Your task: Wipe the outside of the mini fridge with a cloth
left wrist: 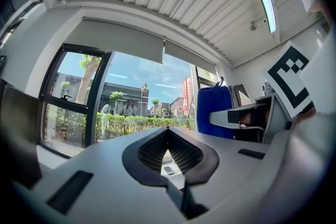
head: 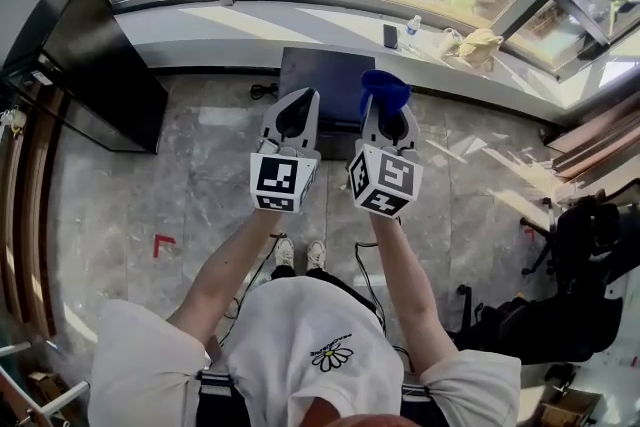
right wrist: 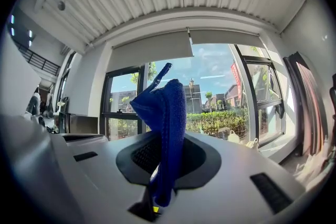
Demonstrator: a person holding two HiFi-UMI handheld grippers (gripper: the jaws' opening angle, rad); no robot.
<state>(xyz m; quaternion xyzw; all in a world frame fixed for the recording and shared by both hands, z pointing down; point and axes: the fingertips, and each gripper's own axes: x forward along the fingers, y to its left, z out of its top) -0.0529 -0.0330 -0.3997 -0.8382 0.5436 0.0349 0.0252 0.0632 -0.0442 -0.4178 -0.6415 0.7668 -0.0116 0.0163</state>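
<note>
mini fridge (head: 322, 73) before window ledge (head: 250, 23) | left gripper (head: 299, 98) beside right gripper (head: 392, 107) | cloth (head: 385, 88) in right jaws

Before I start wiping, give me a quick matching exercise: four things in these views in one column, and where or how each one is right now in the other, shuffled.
Things:
1. left gripper
2. right gripper
3. mini fridge
4. phone

Places or states:
A. lying on the window sill
B. fingers shut on the blue cloth
C. standing below the sill, ahead of both grippers
D. fingers shut, nothing between them

Pairs: 1-D, 2-B, 3-C, 4-A
</note>
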